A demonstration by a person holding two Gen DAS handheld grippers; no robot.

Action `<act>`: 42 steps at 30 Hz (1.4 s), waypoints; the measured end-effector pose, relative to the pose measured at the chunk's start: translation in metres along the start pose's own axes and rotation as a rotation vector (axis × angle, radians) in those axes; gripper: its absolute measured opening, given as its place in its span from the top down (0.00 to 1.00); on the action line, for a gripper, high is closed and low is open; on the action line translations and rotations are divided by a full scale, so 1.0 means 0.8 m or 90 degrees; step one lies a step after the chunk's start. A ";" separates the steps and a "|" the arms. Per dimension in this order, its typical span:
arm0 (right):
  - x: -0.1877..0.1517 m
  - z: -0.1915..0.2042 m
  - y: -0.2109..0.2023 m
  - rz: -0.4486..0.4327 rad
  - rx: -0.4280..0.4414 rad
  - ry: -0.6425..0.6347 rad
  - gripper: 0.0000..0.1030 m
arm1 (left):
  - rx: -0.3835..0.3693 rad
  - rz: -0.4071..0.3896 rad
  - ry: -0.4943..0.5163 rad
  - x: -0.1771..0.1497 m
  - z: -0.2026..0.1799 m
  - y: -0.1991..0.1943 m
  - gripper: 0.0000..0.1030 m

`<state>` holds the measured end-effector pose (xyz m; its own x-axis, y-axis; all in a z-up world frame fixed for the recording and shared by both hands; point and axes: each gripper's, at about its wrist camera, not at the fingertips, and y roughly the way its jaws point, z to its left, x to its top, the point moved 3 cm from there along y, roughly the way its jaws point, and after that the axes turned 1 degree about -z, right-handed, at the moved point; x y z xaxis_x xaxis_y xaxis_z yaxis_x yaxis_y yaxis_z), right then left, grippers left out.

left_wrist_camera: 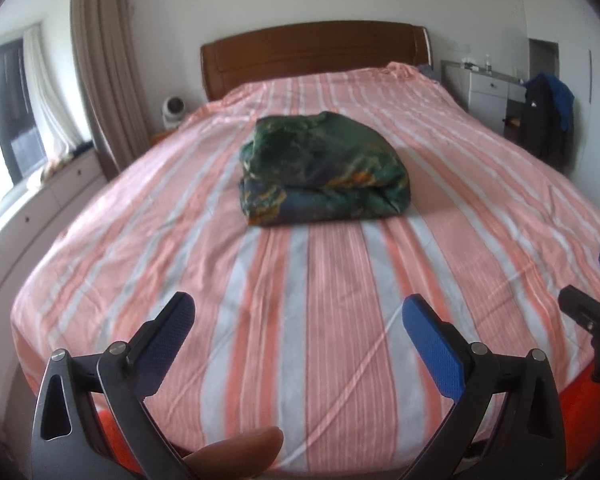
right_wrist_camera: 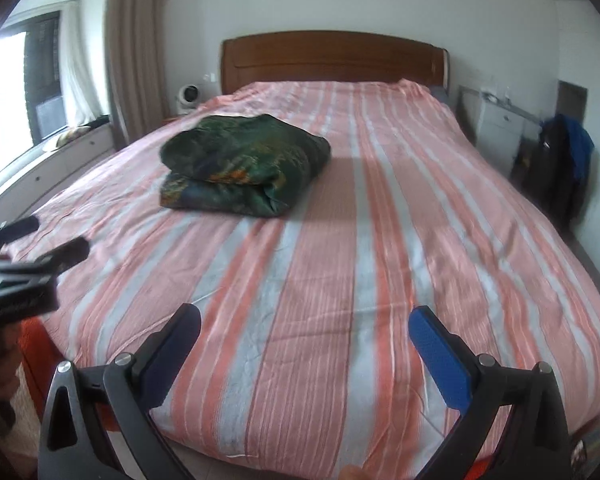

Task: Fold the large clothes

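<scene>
Presently both of my tongs are spread wide and hold nothing. The left gripper (left_wrist_camera: 298, 320) hangs over the foot end of the bed (left_wrist_camera: 340, 320); the right gripper (right_wrist_camera: 305, 330) is level with it, just beside, its fingers likewise apart over bare striped sheet.

Ahead of both, well apart from the fingertips, lies the green patterned bundle (left_wrist_camera: 324, 170), resting on the middle of the bed toward the headboard (left_wrist_camera: 316, 56). It appears already doubled over, a thick upper layer on a lower one, with its long axis running across the bed.

From the left view the bundle sits almost dead ahead. From the right view the same bundle (right_wrist_camera: 246, 164) lies ahead and to the left. I judge the left gripper the nearer and better aligned; the right must cross leftward to reach it.

The left view shows the bundle's front fold edge squarely. The right view alone shows its right-hand end, where the layers meet in a rounded corner, and the shadowed sheet beside it.
</scene>
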<state>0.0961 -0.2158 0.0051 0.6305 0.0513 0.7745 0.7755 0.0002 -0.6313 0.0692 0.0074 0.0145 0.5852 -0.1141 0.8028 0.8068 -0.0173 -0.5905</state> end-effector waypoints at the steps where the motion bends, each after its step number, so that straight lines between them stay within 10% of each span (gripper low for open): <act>1: 0.000 0.001 0.002 0.009 -0.004 -0.001 0.01 | -0.004 0.005 -0.006 -0.002 0.002 0.001 0.00; 16: -0.007 0.001 0.013 0.059 -0.070 -0.016 0.01 | -0.009 0.039 -0.004 -0.009 -0.006 0.004 0.00; 42: 0.014 0.042 -0.022 0.072 0.012 -0.025 0.01 | 0.031 0.072 -0.002 0.008 0.006 -0.033 0.00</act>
<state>0.0884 -0.1815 0.0235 0.7114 0.0918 0.6968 0.6990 0.0113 -0.7151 0.0517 0.0120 0.0355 0.6730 -0.1097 0.7314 0.7385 0.0445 -0.6728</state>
